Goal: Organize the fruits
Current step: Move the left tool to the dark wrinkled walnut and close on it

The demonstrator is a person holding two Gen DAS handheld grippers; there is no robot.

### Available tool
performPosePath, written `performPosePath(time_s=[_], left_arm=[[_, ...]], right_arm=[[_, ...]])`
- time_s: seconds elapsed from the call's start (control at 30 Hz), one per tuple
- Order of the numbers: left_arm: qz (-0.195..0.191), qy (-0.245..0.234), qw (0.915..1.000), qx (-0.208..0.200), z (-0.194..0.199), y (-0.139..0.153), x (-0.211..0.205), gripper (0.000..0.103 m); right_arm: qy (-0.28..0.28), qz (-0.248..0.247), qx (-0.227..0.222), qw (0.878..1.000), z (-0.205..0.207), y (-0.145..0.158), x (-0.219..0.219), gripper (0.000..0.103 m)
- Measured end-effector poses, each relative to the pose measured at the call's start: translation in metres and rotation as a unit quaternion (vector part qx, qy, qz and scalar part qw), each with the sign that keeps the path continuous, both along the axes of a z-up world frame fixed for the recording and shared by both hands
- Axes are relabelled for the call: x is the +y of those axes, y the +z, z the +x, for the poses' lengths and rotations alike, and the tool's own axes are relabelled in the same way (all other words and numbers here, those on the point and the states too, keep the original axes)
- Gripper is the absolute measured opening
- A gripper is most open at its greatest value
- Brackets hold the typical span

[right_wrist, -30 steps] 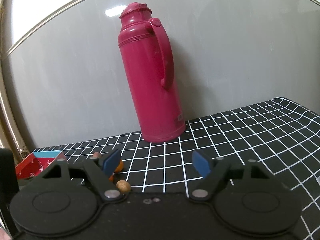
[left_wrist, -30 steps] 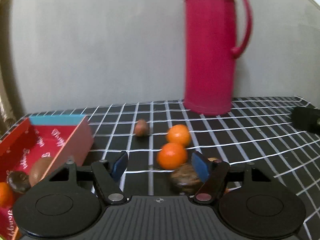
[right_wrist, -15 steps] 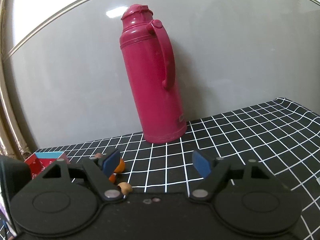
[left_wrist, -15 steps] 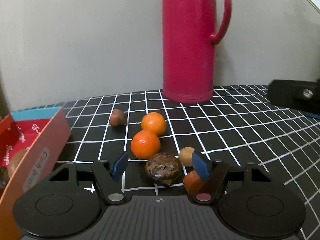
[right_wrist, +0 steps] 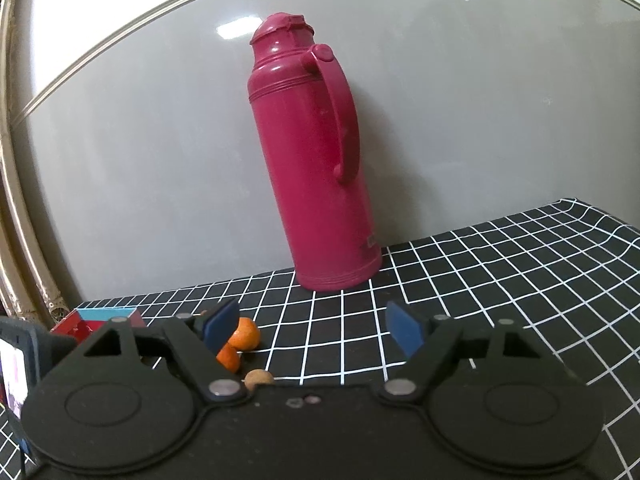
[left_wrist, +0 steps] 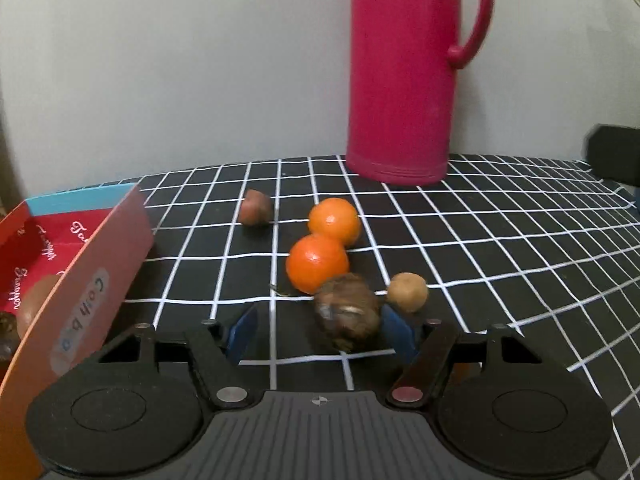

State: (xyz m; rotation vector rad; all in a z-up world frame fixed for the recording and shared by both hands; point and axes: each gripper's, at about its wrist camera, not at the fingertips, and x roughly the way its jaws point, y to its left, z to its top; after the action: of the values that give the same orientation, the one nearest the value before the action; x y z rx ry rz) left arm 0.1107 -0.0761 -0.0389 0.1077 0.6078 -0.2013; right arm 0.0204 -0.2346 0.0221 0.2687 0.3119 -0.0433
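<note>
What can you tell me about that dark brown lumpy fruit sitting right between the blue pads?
The dark brown fruit is roundish, rough and mottled, with a dull shine. It lies on the checked tablecloth, against the front orange, near one blue pad of the closing left gripper. The other pad stands clear.

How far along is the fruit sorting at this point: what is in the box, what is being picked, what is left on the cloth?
Done: the red box already holds some brown fruits at its left edge. In hand: the left hand-held gripper is closing around the dark brown fruit, not yet clamped. Left: two oranges, a small tan fruit and a reddish-brown fruit on the checked cloth. The right hand-held gripper is open, empty.
</note>
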Motion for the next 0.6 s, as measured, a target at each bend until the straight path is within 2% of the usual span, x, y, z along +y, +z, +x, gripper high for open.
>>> performPosePath(time_s=[0.17,0.43,0.6], left_arm=[[0.016,-0.003,0.9998,-0.006,0.002,-0.008,0.001,0.046],[0.028,-0.01,0.9992,-0.027,-0.01,-0.001,-0.006,0.044],[0.024,-0.013,0.9994,-0.023,-0.011,0.001,-0.003,0.043]], right_arm=[[-0.002,0.007,0.004,1.0,0.001,-0.002,-0.004,0.081],[0.0,0.008,0.007,1.0,0.001,-0.003,-0.003,0.081],[0.001,0.008,0.008,1.0,0.002,-0.003,-0.002,0.081]])
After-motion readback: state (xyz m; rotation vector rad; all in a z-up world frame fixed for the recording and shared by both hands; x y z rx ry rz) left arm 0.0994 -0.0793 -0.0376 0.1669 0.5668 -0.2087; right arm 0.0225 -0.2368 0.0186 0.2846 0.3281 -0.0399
